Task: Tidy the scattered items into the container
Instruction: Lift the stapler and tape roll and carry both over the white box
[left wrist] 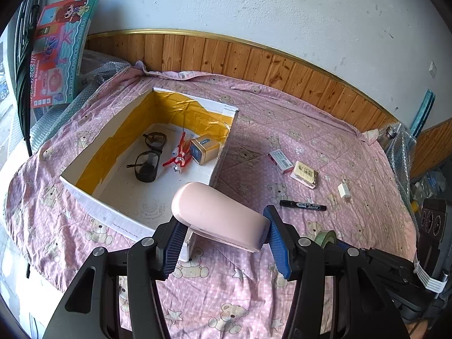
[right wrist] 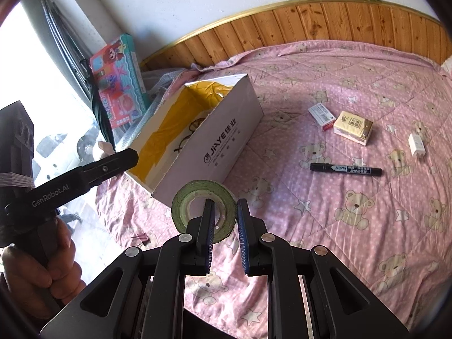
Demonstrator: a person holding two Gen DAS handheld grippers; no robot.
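My left gripper (left wrist: 223,221) is shut on a pink rounded case (left wrist: 217,212), which hangs over the near right corner of the white box with yellow lining (left wrist: 93,203). Inside the box lie glasses (left wrist: 148,159), a red toy (left wrist: 179,155) and a gold tin (left wrist: 204,149). My right gripper (right wrist: 226,219) is shut on the wall of a green tape roll (right wrist: 183,200), one finger through its hole, just in front of the box (right wrist: 214,147). On the pink bedspread lie a black marker (right wrist: 346,168), a yellow note pack (right wrist: 353,127), a small pink-white box (right wrist: 322,117) and a white charger (right wrist: 416,144).
A colourful toy carton (left wrist: 56,50) and bubble wrap (left wrist: 96,67) stand behind the box at the left. Wooden panelling (left wrist: 254,56) runs along the bed's far side. A bubble-wrapped bottle (left wrist: 395,138) sits at the right edge. A hand (right wrist: 42,262) holds the left gripper's handle.
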